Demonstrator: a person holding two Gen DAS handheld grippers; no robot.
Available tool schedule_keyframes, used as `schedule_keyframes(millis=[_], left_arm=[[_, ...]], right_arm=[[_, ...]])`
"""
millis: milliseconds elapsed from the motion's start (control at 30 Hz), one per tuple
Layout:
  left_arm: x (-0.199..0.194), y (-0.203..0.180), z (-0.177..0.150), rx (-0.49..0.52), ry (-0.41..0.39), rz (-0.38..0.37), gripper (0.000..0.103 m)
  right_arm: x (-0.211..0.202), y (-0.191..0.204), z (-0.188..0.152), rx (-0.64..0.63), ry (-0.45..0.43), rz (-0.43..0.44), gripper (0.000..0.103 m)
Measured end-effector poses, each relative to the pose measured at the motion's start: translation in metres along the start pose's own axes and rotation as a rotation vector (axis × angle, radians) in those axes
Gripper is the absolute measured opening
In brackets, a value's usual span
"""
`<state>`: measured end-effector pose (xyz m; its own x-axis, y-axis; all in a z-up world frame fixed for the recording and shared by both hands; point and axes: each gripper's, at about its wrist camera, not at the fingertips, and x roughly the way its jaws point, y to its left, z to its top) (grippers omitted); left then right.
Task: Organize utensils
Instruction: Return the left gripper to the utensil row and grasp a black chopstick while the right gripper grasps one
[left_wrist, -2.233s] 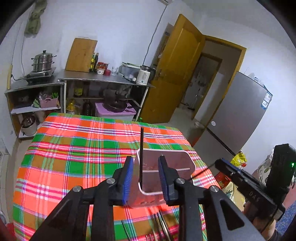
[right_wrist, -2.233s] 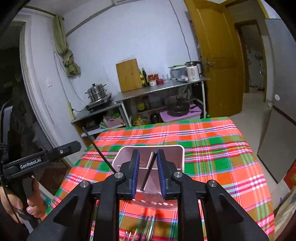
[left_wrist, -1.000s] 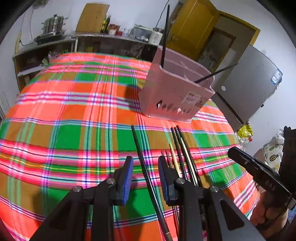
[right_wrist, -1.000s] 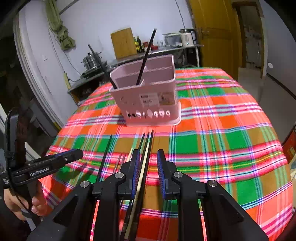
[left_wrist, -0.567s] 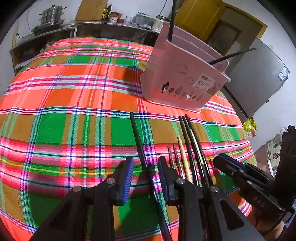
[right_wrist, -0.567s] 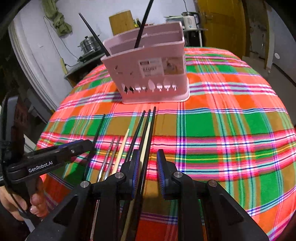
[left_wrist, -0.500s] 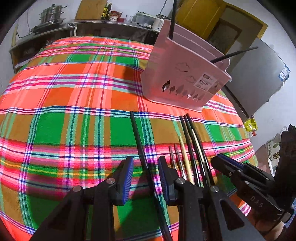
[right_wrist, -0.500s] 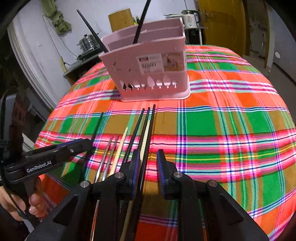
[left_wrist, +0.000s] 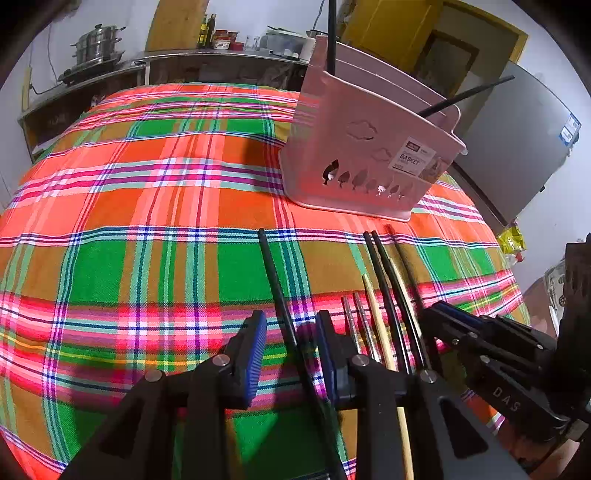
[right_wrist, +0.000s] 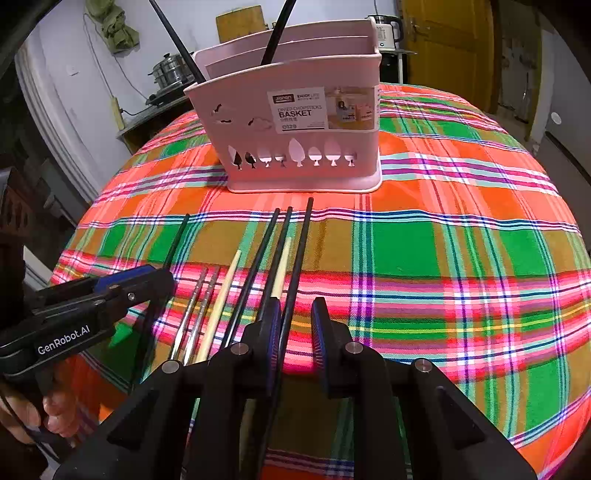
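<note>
far left first: left gripper (left_wrist: 290, 325) down from above the pink basket (right_wrist: 295, 147), now low over the near edge of the table (left_wrist: 147, 184), jaws apart and straddling a lone black chopstick (left_wrist: 271, 266) without pinching it. next along, lying flat in a row on the cloth: a metal pair (right_wrist: 199, 295), a pale wooden stick (right_wrist: 225, 288), then more black ones. at the right end, right gripper (right_wrist: 295, 314) also dropped low, jaws just been closing around the rightmost black chopstick (right_wrist: 301, 240), hugging one pad, other pad clear, so no grip yet. behind the row, mid-table, basket standing upright with two black chopsticks (right_wrist: 277, 29) already in it. looks like two more pickups lined up at once; squeeze and lift likely next.
</note>
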<state>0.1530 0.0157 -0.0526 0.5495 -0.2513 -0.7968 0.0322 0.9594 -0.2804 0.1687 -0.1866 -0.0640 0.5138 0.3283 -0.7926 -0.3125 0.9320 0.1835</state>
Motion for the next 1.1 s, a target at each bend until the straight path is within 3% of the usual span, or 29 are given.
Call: schedule_keyframes(millis=[400,567,833,900,1100], left_arm=[[0.006,-0.005,0.006,0.048,0.001,0.059,0.023],[0.011,-0.008,0.01,0.092,-0.002,0.107,0.01],[0.014,-0.008,0.014,0.094,-0.009,0.109,0.009],[0.015,-0.009,0.015,0.099,-0.003,0.109,0.009],[0.014,-0.001,0.023,0.065,0.033,0.064,0.005]], right_arm=[[0.002,-0.008,0.008,0.023,0.02,-0.027,0.016],[0.011,-0.007,0.018,0.042,0.035,-0.034,0.016],[0.022,-0.004,0.032,0.016,0.063,-0.054,0.015],[0.023,-0.004,0.034,0.016,0.064,-0.062,0.01],[0.019,-0.009,0.035,0.038,0.057,-0.03,0.009]])
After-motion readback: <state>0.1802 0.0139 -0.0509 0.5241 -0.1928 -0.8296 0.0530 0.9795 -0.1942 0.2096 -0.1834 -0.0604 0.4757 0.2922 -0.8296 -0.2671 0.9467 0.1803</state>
